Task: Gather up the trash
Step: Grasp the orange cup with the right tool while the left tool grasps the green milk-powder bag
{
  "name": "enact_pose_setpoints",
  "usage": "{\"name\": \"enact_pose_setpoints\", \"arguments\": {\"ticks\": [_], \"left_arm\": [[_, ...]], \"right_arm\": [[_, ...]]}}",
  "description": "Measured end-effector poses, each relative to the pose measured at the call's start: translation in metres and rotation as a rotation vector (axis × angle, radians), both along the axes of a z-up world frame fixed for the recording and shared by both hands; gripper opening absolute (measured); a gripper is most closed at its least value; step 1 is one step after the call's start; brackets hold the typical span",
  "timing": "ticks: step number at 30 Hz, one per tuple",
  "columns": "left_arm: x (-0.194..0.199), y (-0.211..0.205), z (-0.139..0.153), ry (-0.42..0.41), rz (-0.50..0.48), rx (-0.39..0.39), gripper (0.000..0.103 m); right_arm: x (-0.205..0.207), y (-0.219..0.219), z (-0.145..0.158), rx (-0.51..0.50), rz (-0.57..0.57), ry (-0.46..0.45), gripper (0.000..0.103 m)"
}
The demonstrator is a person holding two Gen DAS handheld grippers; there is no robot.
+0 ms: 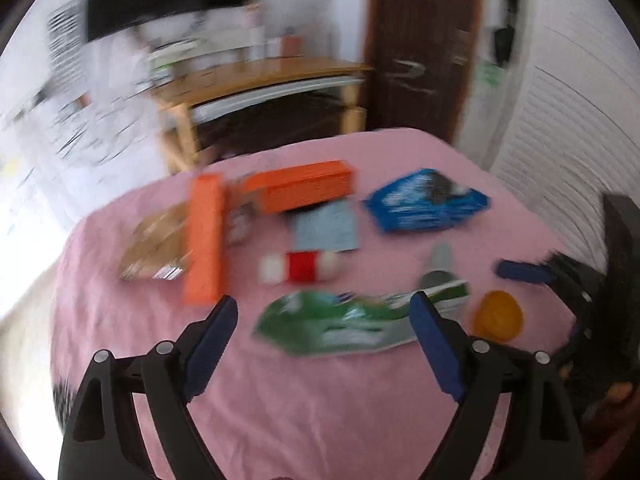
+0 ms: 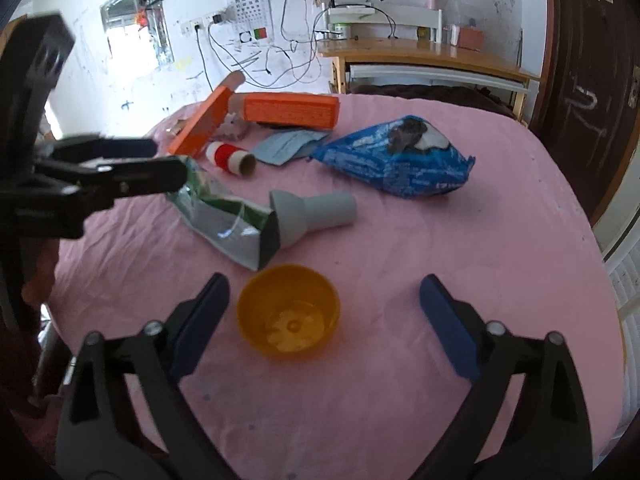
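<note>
Trash lies on a pink-covered table (image 2: pixel 480 280). A yellow cup (image 2: pixel 288 312) stands between the fingers of my right gripper (image 2: pixel 324 282), whose pads stay clear of it; the jaws are open. My left gripper (image 1: pixel 323 304) hangs open just above a green wrapper (image 1: pixel 340 324), and the right wrist view shows it (image 2: pixel 170 160) over that wrapper's (image 2: pixel 224 212) far end. Beyond lie a grey nozzle (image 2: pixel 308 212), a blue bag (image 2: pixel 400 160), a red-and-white roll (image 2: pixel 230 156), a pale blue paper (image 2: pixel 288 144) and two orange boxes (image 2: pixel 204 120) (image 2: pixel 292 110).
A brown carton (image 1: pixel 158 248) lies left of the orange boxes. Behind the table stand a wooden desk (image 2: pixel 420 56) and a dark door (image 2: pixel 588 80). Cables hang on the white wall (image 2: pixel 280 52). The table's right edge (image 2: pixel 600 248) drops off near white louvred panels.
</note>
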State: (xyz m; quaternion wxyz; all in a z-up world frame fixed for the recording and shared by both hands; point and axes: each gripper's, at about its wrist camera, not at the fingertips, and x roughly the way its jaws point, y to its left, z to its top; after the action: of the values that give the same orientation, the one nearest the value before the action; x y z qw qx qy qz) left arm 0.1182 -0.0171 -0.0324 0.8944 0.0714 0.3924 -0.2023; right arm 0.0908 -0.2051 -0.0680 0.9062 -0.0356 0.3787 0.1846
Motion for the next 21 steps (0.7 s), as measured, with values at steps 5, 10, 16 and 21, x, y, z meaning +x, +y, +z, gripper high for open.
{"name": "enact_pose_setpoints", "arguments": {"ticks": [5,10,16,21], "left_arm": [[0.009,-0.024,-0.005,0.020,-0.199,0.088,0.083],[0.010,-0.032,-0.012,0.032,-0.282,0.168,0.083],[0.010,-0.032,-0.023,0.033,-0.283,0.216,0.082],[0.003,-0.026,-0.023,0.005,-0.228,0.217,0.061]], "right_arm": [[0.001,-0.002,0.001,-0.022,-0.006,-0.013,0.069],[0.001,0.000,0.001,-0.049,0.003,-0.027,0.057],[0.002,-0.005,0.002,-0.047,-0.004,-0.029,0.041],[0.004,-0.010,0.002,-0.029,-0.001,-0.023,0.040]]}}
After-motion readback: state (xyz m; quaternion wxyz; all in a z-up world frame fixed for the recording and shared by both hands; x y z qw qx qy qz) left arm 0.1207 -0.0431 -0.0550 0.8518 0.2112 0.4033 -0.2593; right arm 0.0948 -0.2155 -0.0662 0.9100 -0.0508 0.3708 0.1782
